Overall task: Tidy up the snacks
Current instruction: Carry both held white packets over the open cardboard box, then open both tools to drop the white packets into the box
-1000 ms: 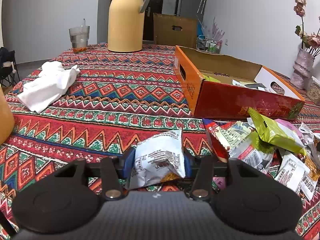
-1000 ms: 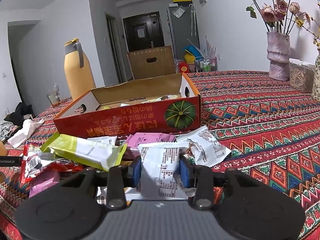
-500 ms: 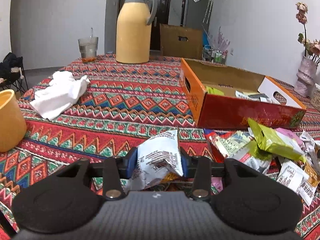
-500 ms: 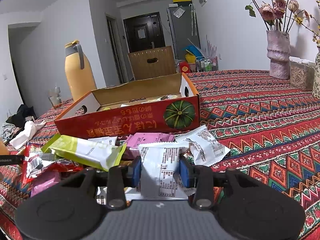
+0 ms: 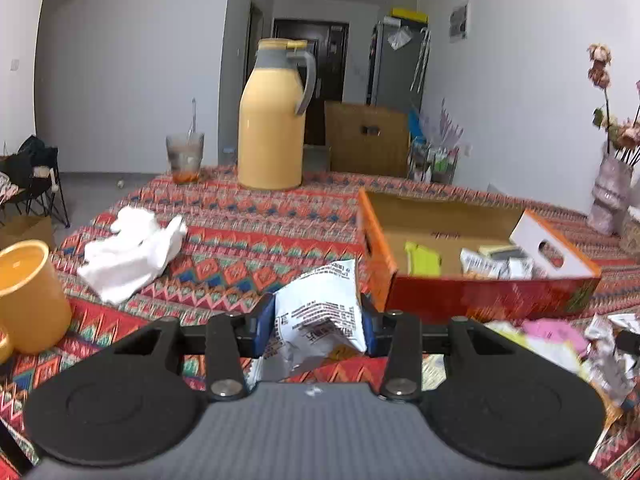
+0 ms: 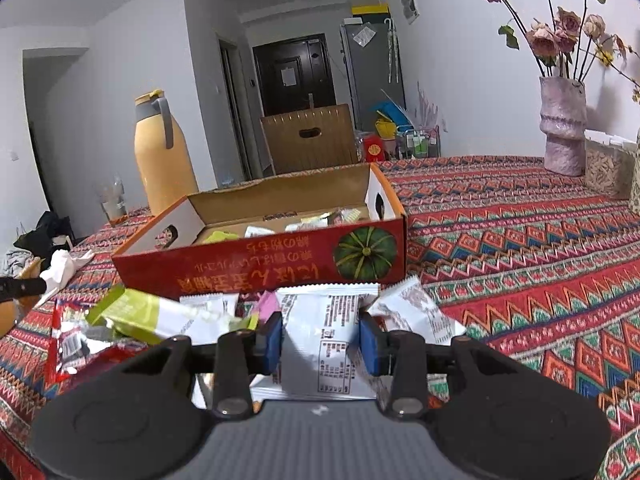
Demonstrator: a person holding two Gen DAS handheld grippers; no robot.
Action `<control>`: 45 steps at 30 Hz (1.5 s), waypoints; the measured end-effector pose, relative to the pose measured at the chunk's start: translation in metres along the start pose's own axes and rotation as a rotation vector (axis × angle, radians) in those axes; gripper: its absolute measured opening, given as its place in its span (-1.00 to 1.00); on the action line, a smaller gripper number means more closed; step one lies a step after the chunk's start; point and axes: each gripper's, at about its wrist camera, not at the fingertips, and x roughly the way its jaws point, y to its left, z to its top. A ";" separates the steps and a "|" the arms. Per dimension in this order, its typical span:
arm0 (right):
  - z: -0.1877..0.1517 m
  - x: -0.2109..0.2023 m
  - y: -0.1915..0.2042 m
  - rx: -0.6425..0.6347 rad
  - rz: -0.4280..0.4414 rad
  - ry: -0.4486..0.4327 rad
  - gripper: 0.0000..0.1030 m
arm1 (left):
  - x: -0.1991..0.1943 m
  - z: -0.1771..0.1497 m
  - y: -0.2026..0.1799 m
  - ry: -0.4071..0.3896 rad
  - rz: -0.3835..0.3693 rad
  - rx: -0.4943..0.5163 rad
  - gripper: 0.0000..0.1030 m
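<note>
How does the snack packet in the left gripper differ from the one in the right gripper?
The left packet is crumpled and creased, standing up between the left gripper's jaws; the right packet is flat and smooth between the right gripper's jaws. The left packet is seen above bare tablecloth; the right packet sits low among the loose snacks pile before the red box. Both are white with black print, each clamped.

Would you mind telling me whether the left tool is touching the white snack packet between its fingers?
Touching. In the left wrist view, the left tool has both blue pads pressed against the sides of the crumpled white snack packet, which is held above the tablecloth.
</note>
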 end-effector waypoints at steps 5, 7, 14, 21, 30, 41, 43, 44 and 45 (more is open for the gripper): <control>0.016 0.004 0.001 -0.001 0.007 -0.043 -0.26 | -0.004 0.020 -0.017 -0.053 -0.030 -0.001 -0.18; 0.024 0.007 0.002 -0.004 0.009 -0.061 -0.26 | -0.003 0.027 -0.025 -0.069 -0.044 -0.003 -0.18; 0.056 0.017 0.008 -0.021 0.025 -0.131 -0.26 | 0.003 0.054 -0.053 -0.119 -0.095 -0.016 -0.18; 0.085 0.035 0.015 -0.027 0.043 -0.184 -0.26 | 0.021 0.077 -0.085 -0.145 -0.135 -0.010 -0.18; 0.110 0.072 0.023 -0.028 0.061 -0.199 -0.26 | 0.054 0.089 -0.116 -0.158 -0.129 0.013 -0.18; 0.096 0.111 0.016 -0.012 0.067 -0.122 -0.26 | 0.093 0.073 -0.109 -0.092 -0.122 0.004 -0.18; 0.094 0.117 0.018 -0.016 0.065 -0.103 -0.26 | 0.099 0.071 -0.109 -0.072 -0.116 0.003 -0.18; 0.093 0.119 0.018 -0.019 0.063 -0.096 -0.26 | 0.102 0.070 -0.108 -0.063 -0.114 0.003 -0.18; 0.092 0.120 0.020 -0.023 0.061 -0.090 -0.26 | 0.104 0.069 -0.108 -0.054 -0.112 0.003 -0.18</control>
